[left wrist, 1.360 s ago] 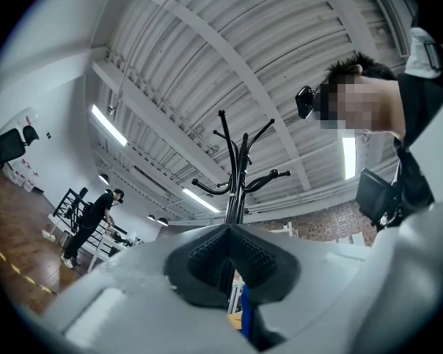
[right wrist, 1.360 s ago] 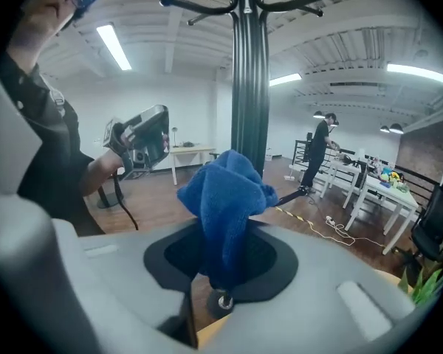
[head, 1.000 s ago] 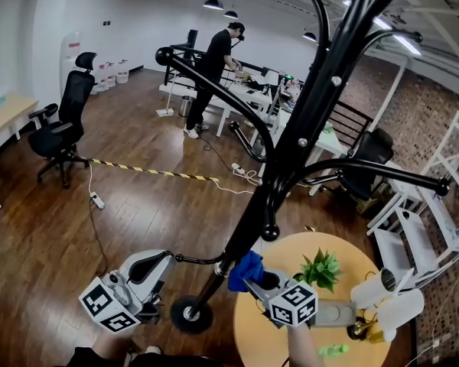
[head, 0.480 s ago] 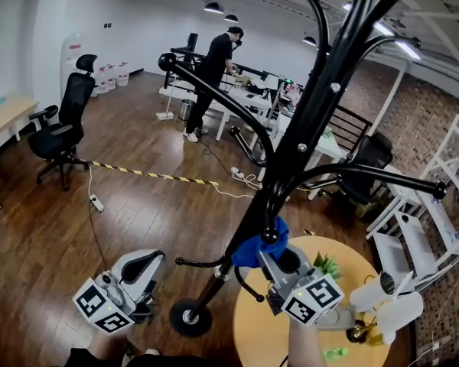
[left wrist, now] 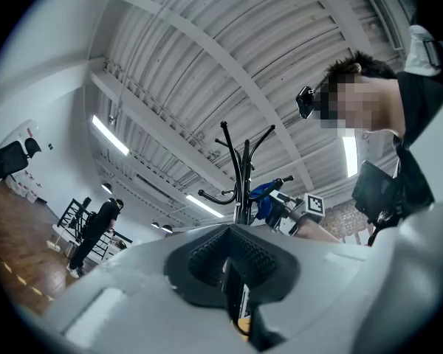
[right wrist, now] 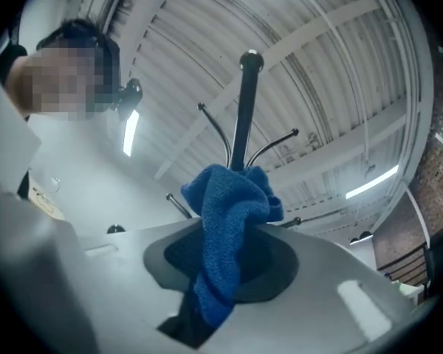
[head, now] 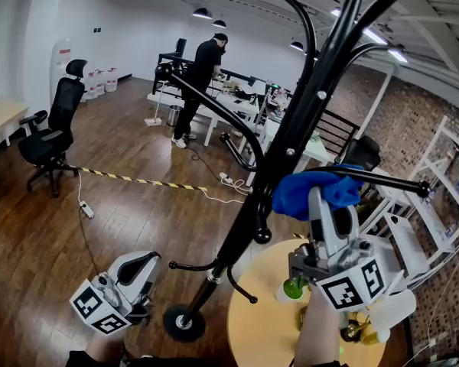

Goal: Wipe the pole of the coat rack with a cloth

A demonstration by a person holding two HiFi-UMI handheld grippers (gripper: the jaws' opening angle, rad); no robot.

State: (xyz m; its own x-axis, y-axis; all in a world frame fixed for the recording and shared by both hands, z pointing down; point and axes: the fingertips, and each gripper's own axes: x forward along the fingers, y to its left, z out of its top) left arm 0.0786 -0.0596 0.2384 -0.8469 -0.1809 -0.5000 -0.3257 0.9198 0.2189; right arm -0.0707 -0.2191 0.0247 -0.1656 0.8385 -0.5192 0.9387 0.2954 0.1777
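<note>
The black coat rack pole (head: pixel 291 144) slants up from its round base (head: pixel 184 324) to the top right. My right gripper (head: pixel 323 199) is raised beside the pole, under a side arm (head: pixel 382 178), and is shut on a bunched blue cloth (head: pixel 302 193). In the right gripper view the cloth (right wrist: pixel 229 205) hangs out of the gripper (right wrist: pixel 225 264) in front of the pole (right wrist: pixel 244 116). Low at the left, my left gripper (head: pixel 148 263) is shut and holds nothing, next to a low hook. The left gripper view has that gripper (left wrist: pixel 232 271) pointing up at the pole (left wrist: pixel 244 183) and the cloth (left wrist: pixel 262 198).
A round wooden table (head: pixel 252 327) stands right of the base, under my right arm. Curved black hook arms (head: pixel 214 102) spread from the pole. A person (head: pixel 195 82) works at desks far back. An office chair (head: pixel 50 128) and striped floor tape (head: pixel 138 178) lie left; white shelving (head: pixel 444 205) stands right.
My right gripper has risen with the blue cloth along the pole, from low by the table to the upper side arm. The left gripper has barely moved.
</note>
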